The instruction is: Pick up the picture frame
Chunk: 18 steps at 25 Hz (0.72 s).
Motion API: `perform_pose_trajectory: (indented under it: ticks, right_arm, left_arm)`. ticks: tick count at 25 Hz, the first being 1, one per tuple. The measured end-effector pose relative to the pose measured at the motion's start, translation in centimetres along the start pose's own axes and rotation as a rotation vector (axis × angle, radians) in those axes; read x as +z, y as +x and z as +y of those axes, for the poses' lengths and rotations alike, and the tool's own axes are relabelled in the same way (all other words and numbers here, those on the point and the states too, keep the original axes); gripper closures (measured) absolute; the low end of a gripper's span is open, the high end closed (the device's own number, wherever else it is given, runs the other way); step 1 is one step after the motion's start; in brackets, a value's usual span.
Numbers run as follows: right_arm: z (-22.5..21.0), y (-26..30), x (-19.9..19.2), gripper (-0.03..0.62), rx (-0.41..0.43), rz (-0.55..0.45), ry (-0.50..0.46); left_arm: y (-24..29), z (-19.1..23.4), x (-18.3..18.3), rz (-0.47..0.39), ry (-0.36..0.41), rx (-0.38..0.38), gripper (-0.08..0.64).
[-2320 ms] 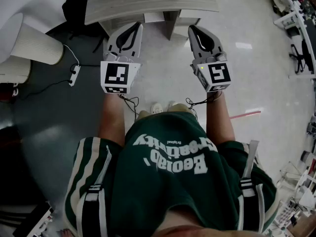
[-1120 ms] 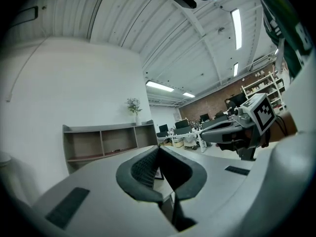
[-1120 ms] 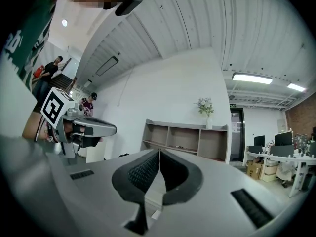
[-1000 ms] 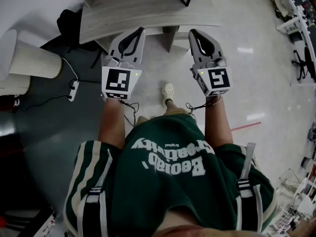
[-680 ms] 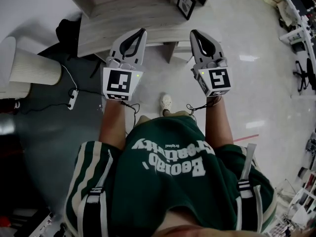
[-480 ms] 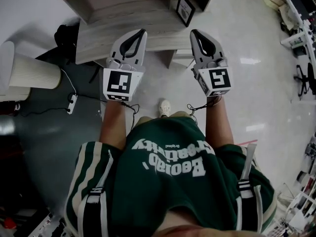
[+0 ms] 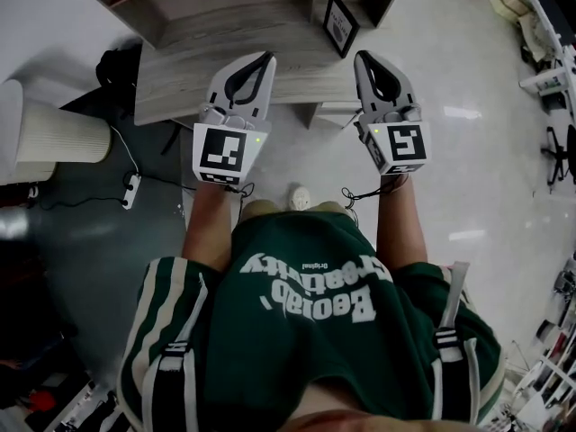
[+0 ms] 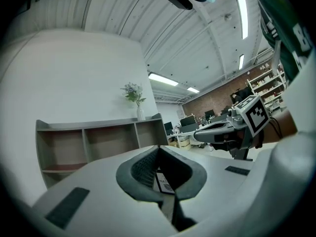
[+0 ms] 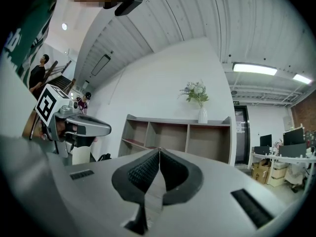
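While hovering at the tabletop (image 7: 171,75) edge, both shut tip to tip on nothing: left tongs (image 7: 266,58), right tongs (image 7: 360,57); picture frame (image 7: 340,23) just beyond, untouched.

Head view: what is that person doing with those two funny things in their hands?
A person stands at a wooden desk with a hand-held gripper in each hand, both pointed at the desk. The left hand-held gripper and the right hand-held gripper are both shut and hold nothing. The picture frame stands on the desk just ahead, nearer the right one, and nothing touches it. The pick-up has not started yet.
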State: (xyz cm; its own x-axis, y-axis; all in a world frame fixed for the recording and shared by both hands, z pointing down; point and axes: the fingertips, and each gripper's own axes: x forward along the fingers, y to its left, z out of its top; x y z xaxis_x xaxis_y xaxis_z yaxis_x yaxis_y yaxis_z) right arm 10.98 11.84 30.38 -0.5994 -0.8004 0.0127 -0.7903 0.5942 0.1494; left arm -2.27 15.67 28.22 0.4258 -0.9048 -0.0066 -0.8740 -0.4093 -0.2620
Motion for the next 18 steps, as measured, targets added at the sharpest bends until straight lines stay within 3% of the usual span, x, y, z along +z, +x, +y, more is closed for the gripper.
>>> perform_pose_trajectory:
  ticks: [8,18]
  right_arm:
    - [-0.8,4.0,-0.7,0.560,0.001,-0.021,-0.009]
    - [-2.1,15.2,-0.4,0.560,-0.044,-0.075,-0.043]
  left_arm:
    - [2.9,1.4,-1.5,0.011,0.028,-0.044,0.541]
    - [11.1,9.9,-5.0,-0.012,0.024,-0.133,0.541]
